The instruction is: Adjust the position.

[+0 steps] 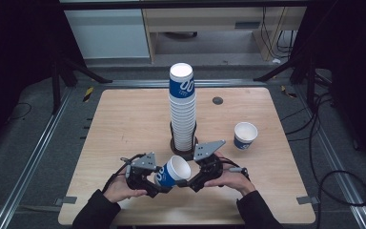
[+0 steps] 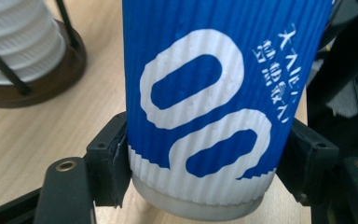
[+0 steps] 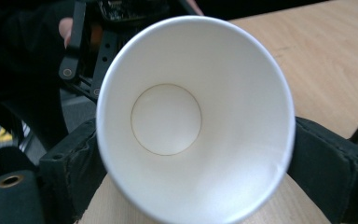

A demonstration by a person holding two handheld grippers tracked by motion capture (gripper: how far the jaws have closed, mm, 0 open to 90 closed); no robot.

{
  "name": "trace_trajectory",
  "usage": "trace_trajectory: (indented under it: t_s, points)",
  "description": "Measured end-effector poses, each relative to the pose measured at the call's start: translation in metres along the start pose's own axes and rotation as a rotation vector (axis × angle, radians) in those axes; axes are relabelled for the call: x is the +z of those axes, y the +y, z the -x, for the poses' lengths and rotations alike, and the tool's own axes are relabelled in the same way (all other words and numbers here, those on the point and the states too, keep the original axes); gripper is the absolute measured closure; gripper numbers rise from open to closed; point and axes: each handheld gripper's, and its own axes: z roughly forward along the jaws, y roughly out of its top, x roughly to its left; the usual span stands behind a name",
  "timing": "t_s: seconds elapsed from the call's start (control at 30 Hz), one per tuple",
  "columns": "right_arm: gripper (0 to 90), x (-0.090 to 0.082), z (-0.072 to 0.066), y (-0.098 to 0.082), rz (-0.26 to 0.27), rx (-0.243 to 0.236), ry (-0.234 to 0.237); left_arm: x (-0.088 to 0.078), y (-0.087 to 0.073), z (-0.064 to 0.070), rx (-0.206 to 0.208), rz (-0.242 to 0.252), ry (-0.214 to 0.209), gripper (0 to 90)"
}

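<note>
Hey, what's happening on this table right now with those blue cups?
A person is passing a blue and white paper cup between two handheld grippers at the near edge of the wooden table. The left gripper clamps the cup near its base. The right gripper has its jaws on either side of the rim. Behind stands a tall stack of cups in a holder, and a single cup sits upright to the right.

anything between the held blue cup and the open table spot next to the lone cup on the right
Nothing visible does: the blue and white ribbed paper cup and the lone cup have bare wooden table between them.
</note>
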Motion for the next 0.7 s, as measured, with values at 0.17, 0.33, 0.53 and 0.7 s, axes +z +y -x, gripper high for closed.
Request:
trace_trajectory:
  t_s: [0.17, 0.33, 0.53, 0.7]
  points:
    - [10.0, -0.006, 0.003, 0.002, 0.041, 0.02, -0.012, -0.005, 0.0, -0.003, -0.034, 0.07, 0.015, 28.0]
    - [10.6, -0.007, 0.004, 0.003, 0.078, 0.053, -0.015, -0.007, 0.001, 0.0, -0.038, 0.122, 0.024, 28.1]
    - [12.7, -0.002, 0.002, 0.004, 0.104, 0.072, 0.025, -0.003, 0.005, 0.008, -0.025, 0.142, 0.031, 28.0]
    - [14.2, 0.002, 0.0, 0.005, 0.117, 0.078, 0.046, 0.002, 0.007, 0.014, -0.007, 0.137, 0.026, 28.0]
